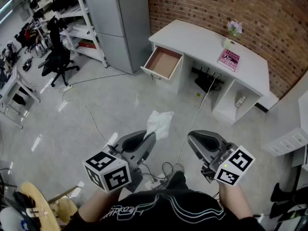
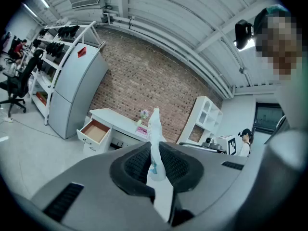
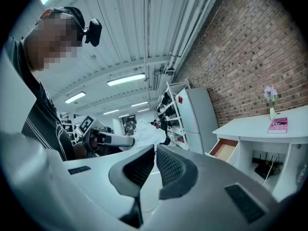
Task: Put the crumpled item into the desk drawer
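Your left gripper (image 1: 150,139) has its ribbed black pads pressed together on the lower end of the crumpled item (image 1: 160,122). In the left gripper view that gripper (image 2: 155,154) shows the crumpled item (image 2: 154,129) standing up from between the pads as a thin, twisted white strip with a small bluish mark. Whether it is paper or thin plastic cannot be told, and the part down between the pads is hidden. Your right gripper (image 1: 193,138) is held level beside it at about the same height, and both point ahead toward the desk (image 1: 250,61). In its own view the right gripper (image 3: 155,162) has its jaws drawn nearly together with nothing between them. Your hands are mostly hidden behind the marker cubes, the left cube (image 1: 108,171) and the right cube (image 1: 234,165), and only your forearms show at the bottom edge. The item hangs in the air over the glossy pale floor (image 1: 96,105), well apart from the drawer (image 1: 163,63). That drawer stands pulled open at the desk's left end, white outside and brown wood inside. On the smooth white desk top lie a pink book (image 1: 229,60) and a small vase with flowers (image 1: 233,31), against a red brick wall (image 1: 211,4). Thin cables (image 1: 86,110) trail across the floor, and the desk's right end is cut off by other white furniture.
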`<state>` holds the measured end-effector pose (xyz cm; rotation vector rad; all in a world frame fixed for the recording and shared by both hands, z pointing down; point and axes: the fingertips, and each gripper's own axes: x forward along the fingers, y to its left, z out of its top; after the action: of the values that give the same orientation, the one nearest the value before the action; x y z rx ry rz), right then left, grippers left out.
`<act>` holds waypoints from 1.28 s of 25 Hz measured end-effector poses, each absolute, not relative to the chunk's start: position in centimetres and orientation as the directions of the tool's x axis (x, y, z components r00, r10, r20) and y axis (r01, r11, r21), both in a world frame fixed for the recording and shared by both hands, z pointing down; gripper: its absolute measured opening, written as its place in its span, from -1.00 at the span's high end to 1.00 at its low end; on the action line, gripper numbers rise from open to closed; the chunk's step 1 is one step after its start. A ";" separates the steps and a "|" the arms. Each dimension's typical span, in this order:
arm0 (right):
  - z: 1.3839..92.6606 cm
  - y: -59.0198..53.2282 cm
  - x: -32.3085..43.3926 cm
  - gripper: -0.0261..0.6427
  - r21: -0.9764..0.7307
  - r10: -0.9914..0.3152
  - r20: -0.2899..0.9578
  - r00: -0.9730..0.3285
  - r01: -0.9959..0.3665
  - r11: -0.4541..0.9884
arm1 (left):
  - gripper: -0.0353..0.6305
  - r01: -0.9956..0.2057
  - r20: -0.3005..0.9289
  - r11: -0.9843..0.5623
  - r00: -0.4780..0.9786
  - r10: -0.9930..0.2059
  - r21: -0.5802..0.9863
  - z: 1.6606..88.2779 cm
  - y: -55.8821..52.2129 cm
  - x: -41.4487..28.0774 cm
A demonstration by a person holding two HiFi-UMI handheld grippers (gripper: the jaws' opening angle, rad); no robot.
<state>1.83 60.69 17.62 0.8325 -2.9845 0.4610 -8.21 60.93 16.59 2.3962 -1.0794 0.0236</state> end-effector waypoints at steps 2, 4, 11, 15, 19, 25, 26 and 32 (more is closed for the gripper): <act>17.9 59.7 2.0 0.78 -0.286 -0.505 0.083 -0.859 -0.506 0.814 | 0.72 -0.705 0.218 -0.553 0.684 -0.696 0.445 17.0 59.9 -7.9; 18.2 58.6 2.1 0.78 -0.293 -0.505 0.082 -0.859 -0.505 0.812 | 0.72 -0.705 0.219 -0.551 0.683 -0.697 0.447 17.5 58.9 -7.7; 20.2 54.6 3.6 0.78 -0.350 -0.486 0.094 -0.869 -0.486 0.801 | 0.72 -0.712 0.247 -0.531 0.677 -0.693 0.460 19.5 54.5 -6.0; 20.8 51.3 6.0 0.78 -0.374 -0.511 0.078 -0.856 -0.500 0.781 | 0.72 -0.711 0.263 -0.530 0.681 -0.684 0.463 20.4 51.4 -3.9; 20.5 47.8 9.3 0.78 -0.418 -0.502 -0.003 -0.865 -0.455 0.786 | 0.72 -0.710 0.281 -0.524 0.683 -0.674 0.470 20.5 47.6 -0.5; 21.3 42.3 14.1 0.78 -0.419 -0.499 0.003 -0.866 -0.454 0.786 | 0.72 -0.723 0.298 -0.514 0.672 -0.678 0.461 20.8 42.1 4.4; 21.5 41.6 14.7 0.78 -0.420 -0.495 0.005 -0.869 -0.451 0.788 | 0.72 -0.725 0.304 -0.510 0.670 -0.677 0.463 21.0 41.2 5.2; 23.1 37.5 18.8 0.77 -0.465 -0.471 0.003 -0.882 -0.418 0.781 | 0.72 -0.735 0.341 -0.507 0.667 -0.663 0.451 21.8 36.8 10.5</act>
<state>18.75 37.45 23.13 0.7690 -3.0706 0.7577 10.47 36.77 21.80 2.3106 -1.0771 0.1654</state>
